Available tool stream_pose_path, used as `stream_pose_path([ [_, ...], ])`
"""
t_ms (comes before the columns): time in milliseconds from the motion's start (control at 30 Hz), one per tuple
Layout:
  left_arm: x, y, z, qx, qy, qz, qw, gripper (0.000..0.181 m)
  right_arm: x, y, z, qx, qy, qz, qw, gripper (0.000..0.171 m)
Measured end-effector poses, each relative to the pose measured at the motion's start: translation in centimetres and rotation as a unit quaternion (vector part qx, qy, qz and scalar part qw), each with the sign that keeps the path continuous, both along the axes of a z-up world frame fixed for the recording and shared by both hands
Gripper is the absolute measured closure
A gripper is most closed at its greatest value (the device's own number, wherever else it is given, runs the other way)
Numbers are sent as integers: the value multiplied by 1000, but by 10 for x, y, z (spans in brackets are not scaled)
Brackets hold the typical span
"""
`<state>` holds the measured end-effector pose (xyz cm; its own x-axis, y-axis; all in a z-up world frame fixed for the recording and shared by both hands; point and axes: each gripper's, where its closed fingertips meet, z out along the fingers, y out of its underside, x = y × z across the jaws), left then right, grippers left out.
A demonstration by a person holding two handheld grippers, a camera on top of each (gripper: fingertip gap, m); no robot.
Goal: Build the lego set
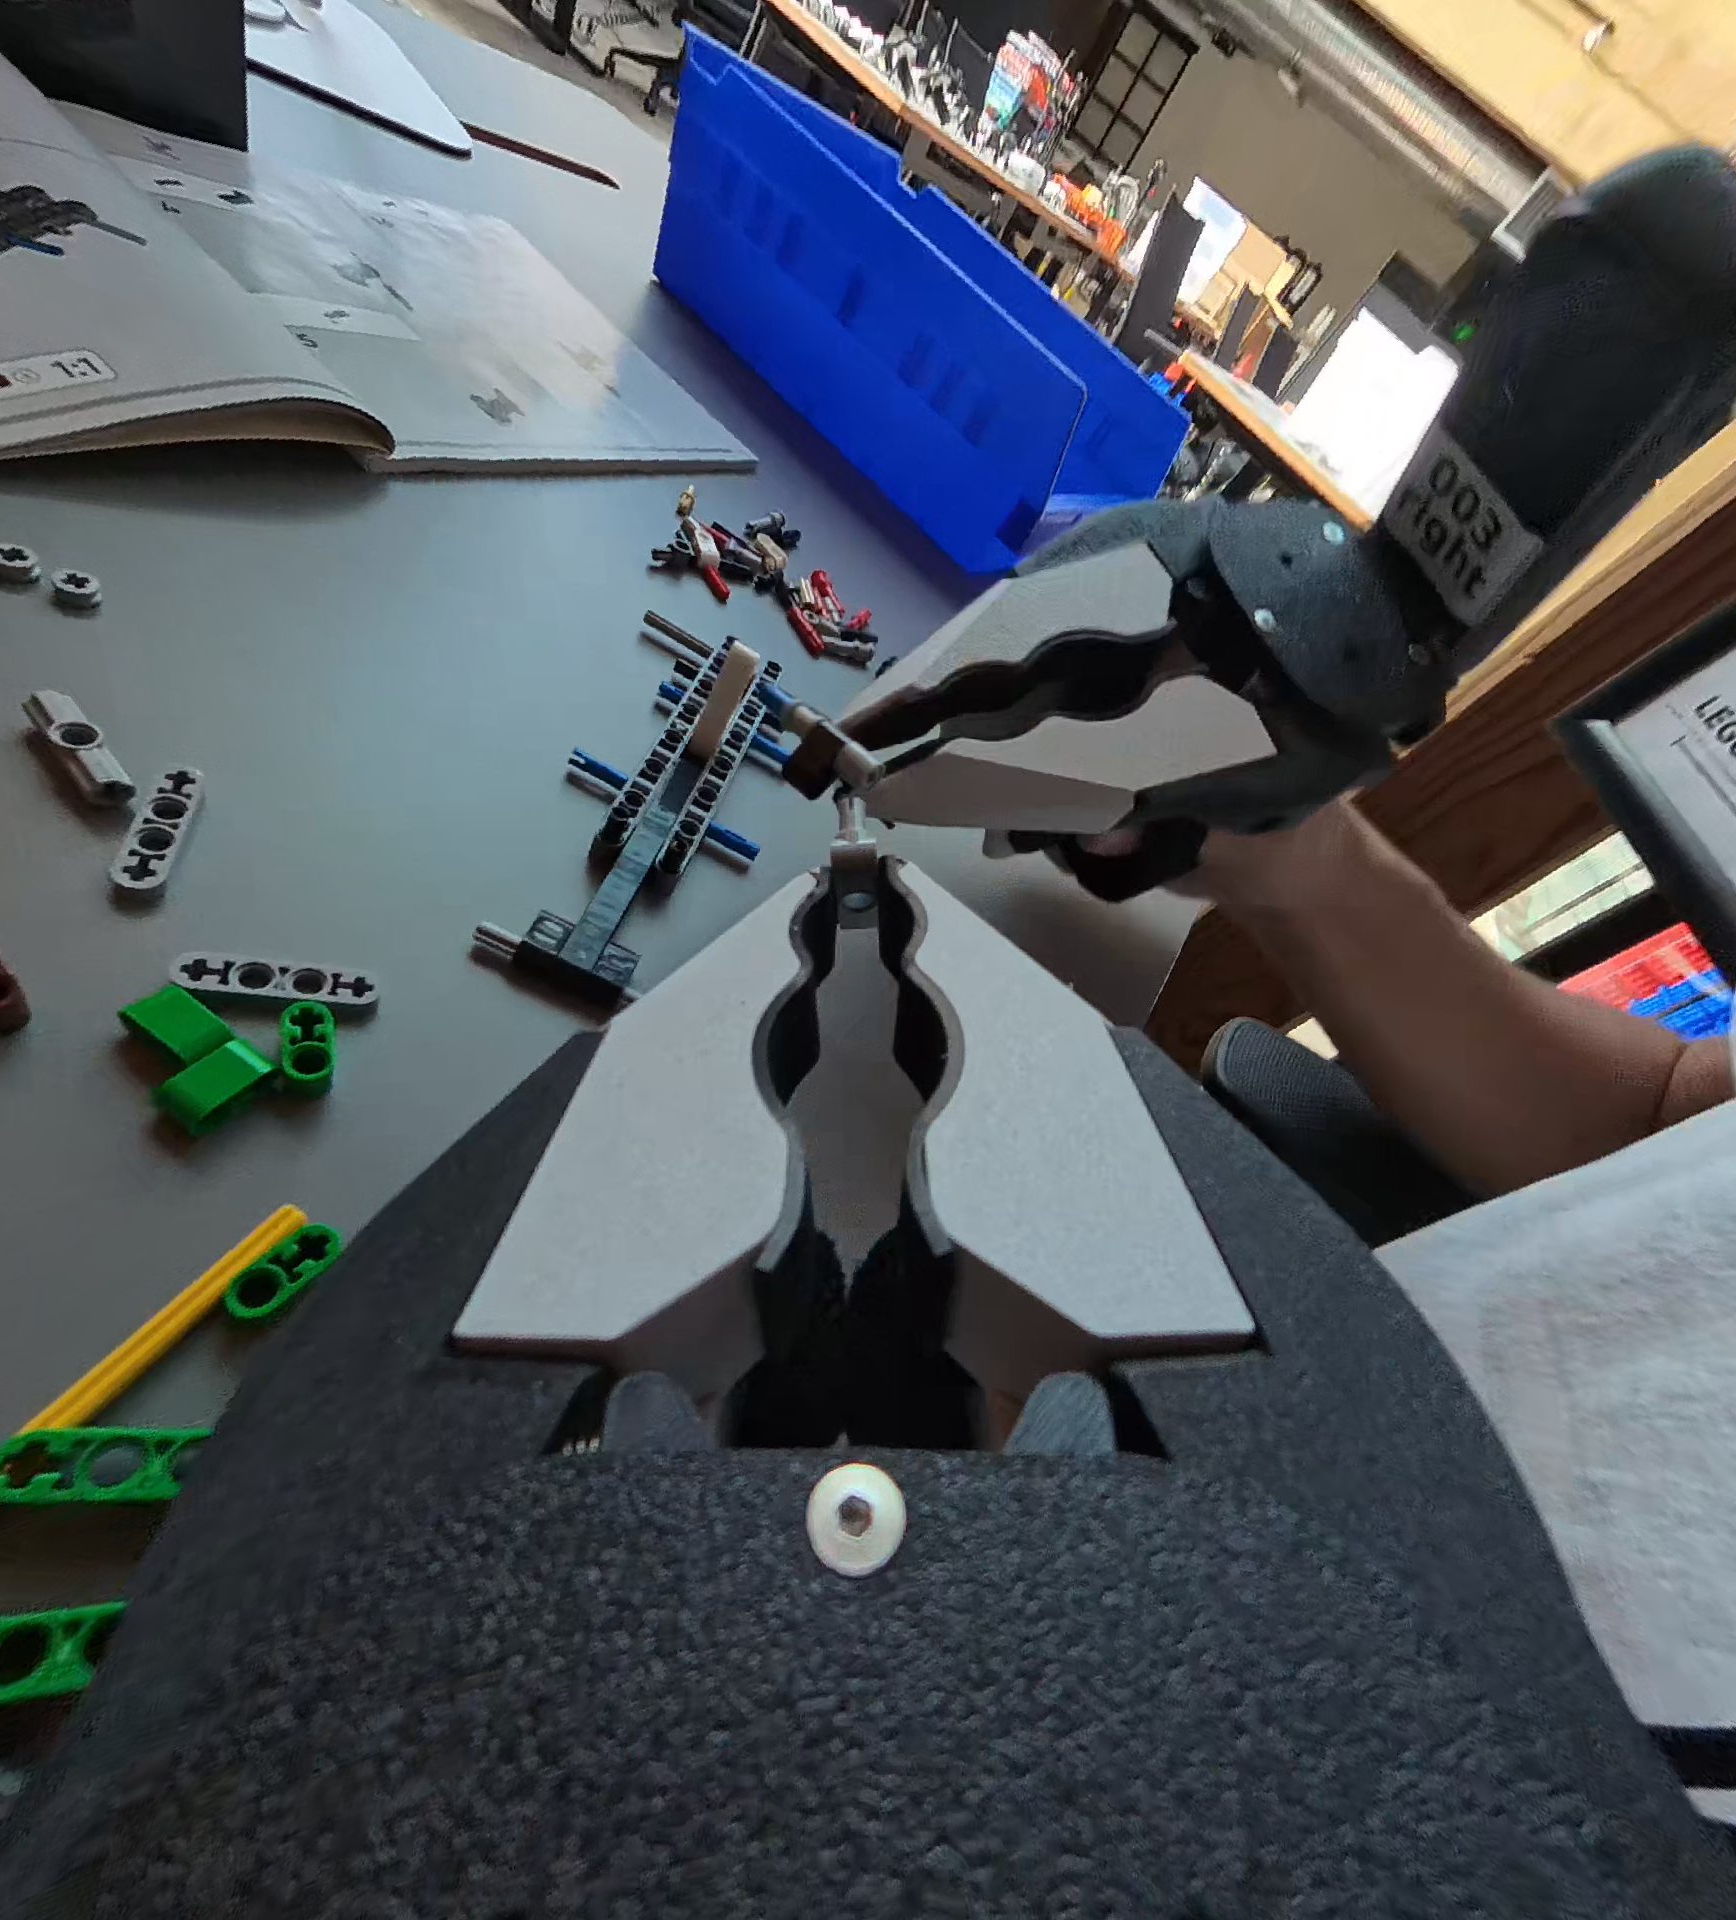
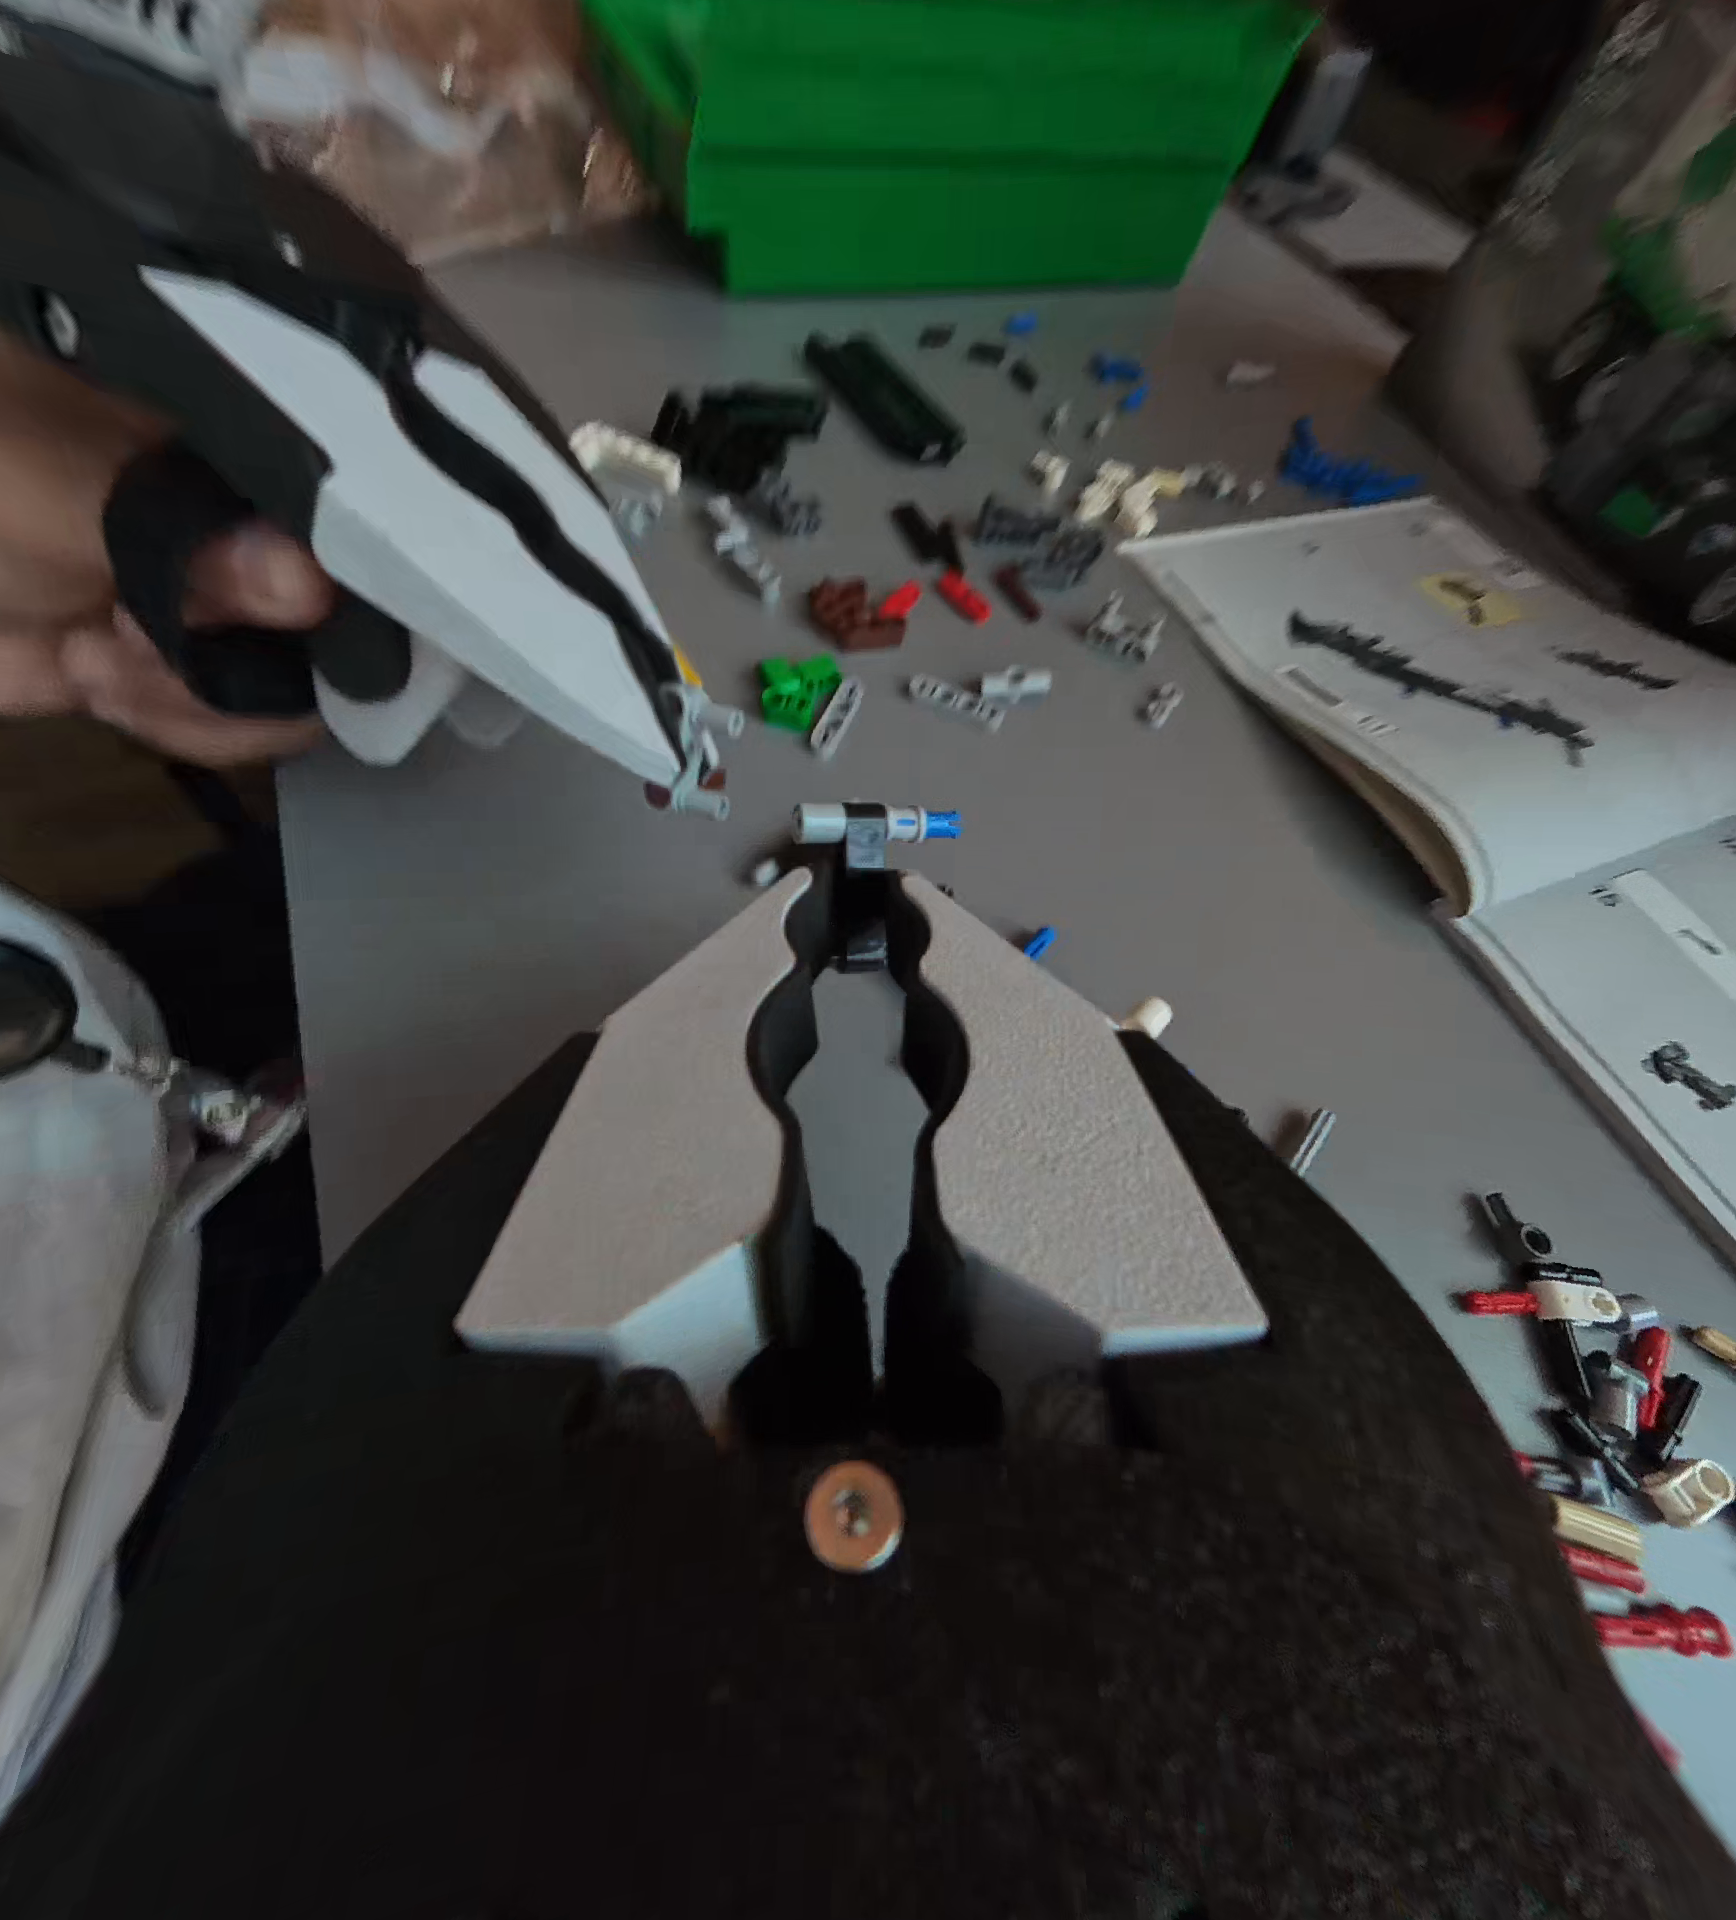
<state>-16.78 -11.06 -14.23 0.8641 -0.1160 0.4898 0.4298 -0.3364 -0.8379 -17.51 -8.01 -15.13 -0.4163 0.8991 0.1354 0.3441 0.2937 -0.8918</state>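
My left gripper (image 1: 856, 881) is shut on a small grey connector (image 1: 856, 902), held above the table. My right gripper (image 1: 848, 767) comes in from the right, shut on a black piece with a grey sleeve (image 1: 822, 756); the two pieces almost touch. In the right wrist view my right gripper (image 2: 859, 896) holds this black piece (image 2: 864, 847), which carries a grey sleeve and a blue pin across its top. The left gripper (image 2: 689, 764) shows at upper left with its grey connector (image 2: 703, 795). A part-built frame of black beams and blue axles (image 1: 682, 774) lies on the table behind.
An open instruction booklet (image 1: 220, 312) lies at the back left and a blue bin (image 1: 895, 343) stands behind. Loose pins (image 1: 781, 592), grey beams (image 1: 157, 831), green parts (image 1: 220, 1049) and a yellow axle (image 1: 116, 1371) lie around. Green bins (image 2: 947, 135) stand at the far edge.
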Motion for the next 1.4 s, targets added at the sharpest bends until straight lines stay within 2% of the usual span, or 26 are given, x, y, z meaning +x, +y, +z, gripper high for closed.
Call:
stream_pose_path([
  [33,-1,2,4,12,-9,6,1000,175,-1,-3,7,-9,27,-20,999,168],
  [133,0,5,12,38,-14,19,999,175,-1,-9,15,-7,71,-69,995,167],
  [533,-3,9,29,78,11,66,995,176,4,-9,34,-36,145,-93,984,165],
  [700,-3,10,27,82,-17,68,994,175,2,-7,33,-8,156,-99,983,165],
  [1133,-6,14,37,93,-19,76,993,176,0,-5,38,11,178,-124,976,165],
  [1400,-10,13,39,106,-26,94,990,176,-1,-6,41,58,197,-137,969,166],
])
